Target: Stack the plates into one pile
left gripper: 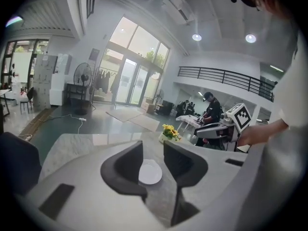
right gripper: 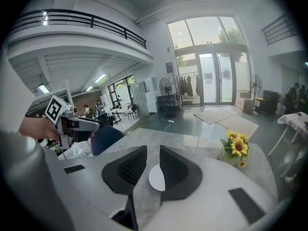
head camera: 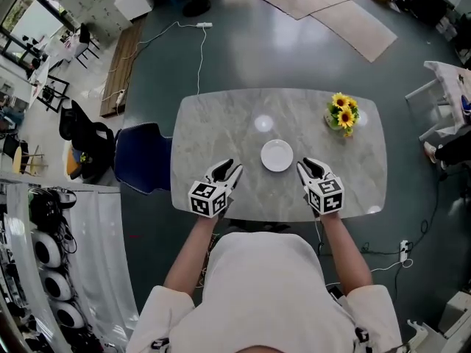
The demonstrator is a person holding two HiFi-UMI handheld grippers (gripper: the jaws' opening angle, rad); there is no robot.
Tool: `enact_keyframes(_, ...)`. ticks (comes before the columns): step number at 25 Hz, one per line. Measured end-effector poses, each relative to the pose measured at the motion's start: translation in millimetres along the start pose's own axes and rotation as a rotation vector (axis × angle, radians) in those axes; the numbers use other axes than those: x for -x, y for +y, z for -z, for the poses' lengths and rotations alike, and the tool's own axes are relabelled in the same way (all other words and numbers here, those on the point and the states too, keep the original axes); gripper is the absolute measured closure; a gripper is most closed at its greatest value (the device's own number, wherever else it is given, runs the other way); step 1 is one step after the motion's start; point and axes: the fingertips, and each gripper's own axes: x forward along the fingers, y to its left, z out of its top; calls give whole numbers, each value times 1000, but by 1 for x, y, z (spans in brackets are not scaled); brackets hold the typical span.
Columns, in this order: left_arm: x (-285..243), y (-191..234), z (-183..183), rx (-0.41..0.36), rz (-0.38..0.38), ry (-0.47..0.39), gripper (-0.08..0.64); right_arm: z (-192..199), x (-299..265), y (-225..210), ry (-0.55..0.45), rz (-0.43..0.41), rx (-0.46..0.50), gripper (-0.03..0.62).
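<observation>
One plate pile (head camera: pixel 277 155) sat mid-frame on the table (head camera: pixel 213 123), so I judged the stacking finished. My left gripper (head camera: pixel 231 169) and right gripper (head camera: pixel 303 168) flanked it, jaws apart, holding nothing.

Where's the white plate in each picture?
Head view: white plate near the picture's middle, on the table.
Left gripper view: plate low centre, seen between the jaws.
Right gripper view: plate low centre, partly behind one jaw.
Shared landmark: the sunflowers, up and right of the plate every time.
</observation>
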Motion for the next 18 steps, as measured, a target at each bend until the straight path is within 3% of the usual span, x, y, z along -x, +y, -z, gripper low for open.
enact_keyframes(14, 90, -1, -89, -83, 9, -185, 533, -91, 71, 51, -246, 76, 18, 537)
enact_keyframes(18, 105, 2, -109, -131, 9, -221, 552, -107, 72, 62, -270, 71, 59, 548)
